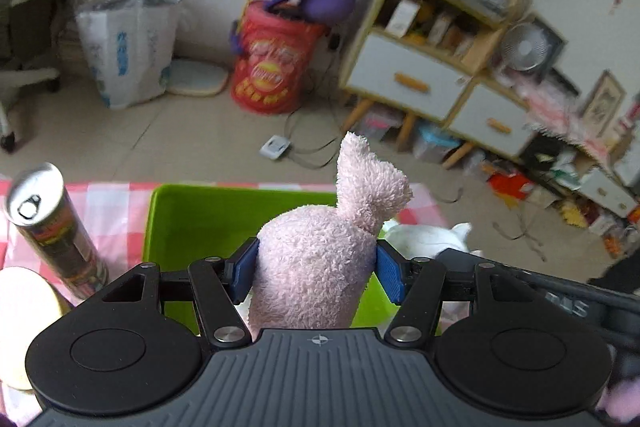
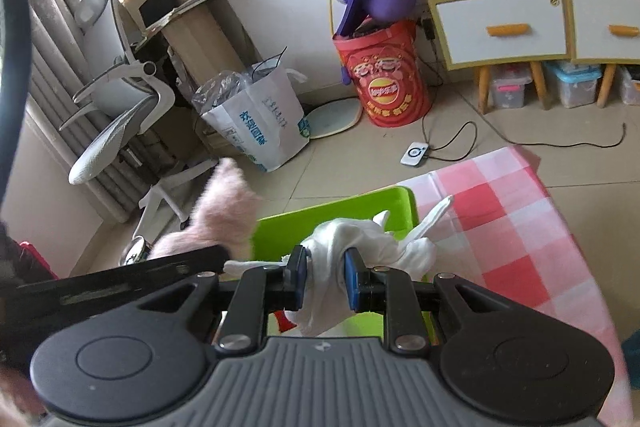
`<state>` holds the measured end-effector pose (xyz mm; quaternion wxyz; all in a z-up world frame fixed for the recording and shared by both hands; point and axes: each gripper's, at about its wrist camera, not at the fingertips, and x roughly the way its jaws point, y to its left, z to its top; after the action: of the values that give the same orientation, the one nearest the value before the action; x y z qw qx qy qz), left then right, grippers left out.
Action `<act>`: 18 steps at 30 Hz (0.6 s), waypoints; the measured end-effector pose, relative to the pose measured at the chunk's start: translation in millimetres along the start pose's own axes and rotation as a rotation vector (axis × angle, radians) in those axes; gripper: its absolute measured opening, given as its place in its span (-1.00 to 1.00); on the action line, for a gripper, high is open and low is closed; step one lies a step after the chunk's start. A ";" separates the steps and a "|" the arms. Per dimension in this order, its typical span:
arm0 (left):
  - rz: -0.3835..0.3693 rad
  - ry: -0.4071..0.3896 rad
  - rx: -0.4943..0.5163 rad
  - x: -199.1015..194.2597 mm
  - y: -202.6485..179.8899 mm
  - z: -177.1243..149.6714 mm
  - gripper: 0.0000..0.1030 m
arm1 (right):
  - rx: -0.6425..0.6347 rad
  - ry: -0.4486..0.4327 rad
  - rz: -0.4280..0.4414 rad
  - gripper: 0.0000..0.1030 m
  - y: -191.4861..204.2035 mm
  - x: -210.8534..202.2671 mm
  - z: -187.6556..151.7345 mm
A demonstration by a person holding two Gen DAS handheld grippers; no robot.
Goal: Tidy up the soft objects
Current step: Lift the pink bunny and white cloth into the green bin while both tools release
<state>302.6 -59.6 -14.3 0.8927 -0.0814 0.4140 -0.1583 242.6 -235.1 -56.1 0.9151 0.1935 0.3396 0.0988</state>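
Observation:
My left gripper (image 1: 316, 273) is shut on a fluffy pink sock (image 1: 320, 251) and holds it upright over the green bin (image 1: 208, 215). The pink sock also shows blurred in the right wrist view (image 2: 224, 219), left of the right gripper. My right gripper (image 2: 326, 281) is shut on a bunched white cloth (image 2: 360, 247) over the same green bin (image 2: 340, 211). The white cloth also shows in the left wrist view (image 1: 424, 237), right of the pink sock. The bin stands on a table with a pink checked cloth (image 2: 504, 227).
A tall metal can (image 1: 52, 227) stands on the table left of the bin, with a pale round object (image 1: 24, 315) beside it. On the floor beyond are a red tub (image 2: 384, 79), a white bag (image 2: 260, 119), a chair (image 2: 120, 115), cables and a shelf cabinet (image 2: 520, 7).

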 end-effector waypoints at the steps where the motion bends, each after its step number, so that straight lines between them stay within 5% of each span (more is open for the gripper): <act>1: 0.015 0.017 0.005 8.7 1.0 -0.3 0.18 | -0.009 0.002 0.005 -0.87 -0.9 5.6 -0.4; 5: 0.067 0.067 0.030 38.7 6.2 -4.6 0.18 | -0.043 0.021 0.004 -0.87 -3.7 25.4 -4.3; 18: 0.074 0.122 0.023 61.4 13.8 -10.3 0.20 | -0.082 0.059 -0.010 -0.87 -8.8 45.7 -8.7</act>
<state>334.9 -68.4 -68.5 0.8721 -0.0460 0.4684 -0.1343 271.6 -226.4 -92.5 0.9124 0.1511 0.3631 0.1135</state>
